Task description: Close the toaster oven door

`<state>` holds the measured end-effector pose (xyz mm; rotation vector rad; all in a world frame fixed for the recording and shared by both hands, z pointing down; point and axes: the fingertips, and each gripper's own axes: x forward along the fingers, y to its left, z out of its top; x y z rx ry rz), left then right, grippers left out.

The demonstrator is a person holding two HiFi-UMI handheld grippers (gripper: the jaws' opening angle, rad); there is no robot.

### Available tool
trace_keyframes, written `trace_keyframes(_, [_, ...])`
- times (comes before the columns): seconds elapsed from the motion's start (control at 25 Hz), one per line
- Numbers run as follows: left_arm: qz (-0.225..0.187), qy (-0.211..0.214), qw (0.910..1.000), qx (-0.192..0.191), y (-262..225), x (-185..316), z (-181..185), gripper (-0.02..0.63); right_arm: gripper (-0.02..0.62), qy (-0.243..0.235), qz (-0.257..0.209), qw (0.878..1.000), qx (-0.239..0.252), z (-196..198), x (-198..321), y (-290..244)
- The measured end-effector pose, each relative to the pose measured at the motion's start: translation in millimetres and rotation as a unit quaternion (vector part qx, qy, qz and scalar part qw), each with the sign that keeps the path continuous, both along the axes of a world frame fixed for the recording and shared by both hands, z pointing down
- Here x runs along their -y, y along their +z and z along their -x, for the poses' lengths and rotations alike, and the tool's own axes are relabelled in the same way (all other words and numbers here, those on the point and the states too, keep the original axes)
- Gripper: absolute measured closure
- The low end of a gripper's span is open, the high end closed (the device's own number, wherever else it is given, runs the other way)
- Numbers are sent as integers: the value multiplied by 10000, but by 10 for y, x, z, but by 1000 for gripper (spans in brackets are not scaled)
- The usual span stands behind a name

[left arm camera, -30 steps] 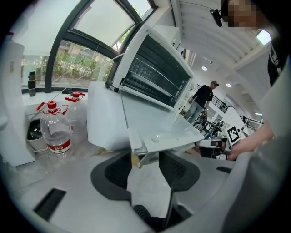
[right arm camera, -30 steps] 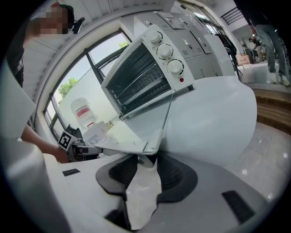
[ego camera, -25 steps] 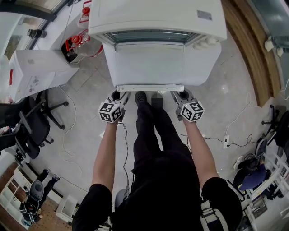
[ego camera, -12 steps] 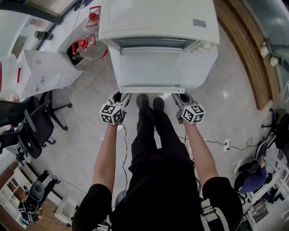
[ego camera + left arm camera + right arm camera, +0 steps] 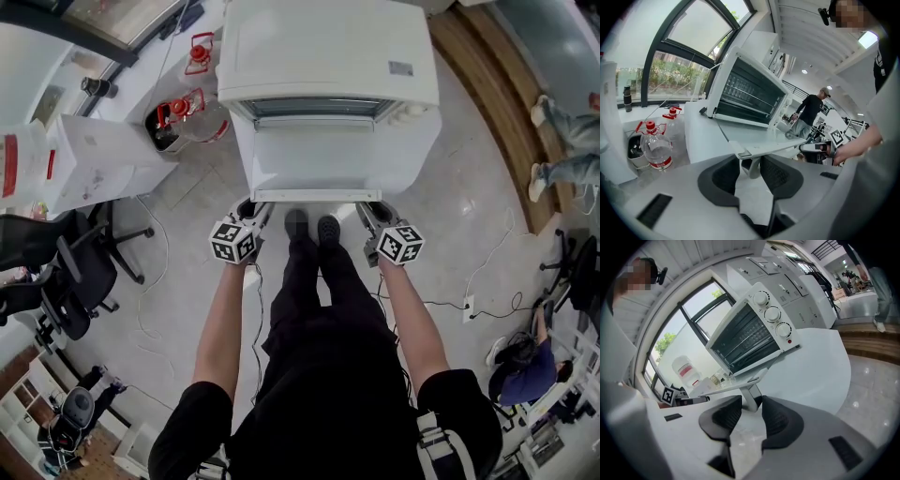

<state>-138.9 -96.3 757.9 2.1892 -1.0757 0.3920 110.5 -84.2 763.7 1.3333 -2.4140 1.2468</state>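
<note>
Head view and both gripper views, the person standing at the near edge of the bench (image 5: 820, 366). The toaster oven (image 5: 328, 56) sat on the bench with its door (image 5: 323, 159) let down flat toward the person, the door handle (image 5: 314, 196) running along the door's near edge. Over the preceding second the door had not risen and both tools had kept their stations at the handle's two ends; only the camera's framing had shifted. The one real change was in the left tongs (image 5: 248, 206), which had narrowed markedly and were closing round the handle's left post (image 5: 752, 165). The post stood between the pads, with what looked like a sliver of gap left on one side. The right tongs (image 5: 371, 208) had held the same width throughout, clamped on the handle's right post (image 5: 751, 399). The reach therefore appeared finished and the grasp nearly complete at both ends. The closing swing itself, lifting the near edge up and away toward the oven's front, had not begun.
</note>
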Motion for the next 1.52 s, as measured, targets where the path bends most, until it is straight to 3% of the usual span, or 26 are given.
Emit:
trace_keyframes(0.24, [24, 186, 9998, -62, -164, 17, -1, 474, 443, 133, 66, 9999, 16, 16, 18, -165])
trace_keyframes(0.6, [153, -55, 9986, -497, -324, 43, 10, 477, 443, 364, 178, 9991, -123, 16, 48, -374])
trace_keyframes(0.96, [275, 531, 9960, -663, -498, 62, 9, 477, 446, 790, 189, 9959, -389, 27, 43, -576])
trace_keyframes(1.16, [281, 568, 9949, -785, -626, 92, 6, 477, 448, 1073, 44, 9939, -233, 17, 60, -721])
trace_keyframes(1.52, [179, 747, 9926, -945, -856, 153, 41, 477, 442, 1044, -393, 9928, -447, 37, 118, -961])
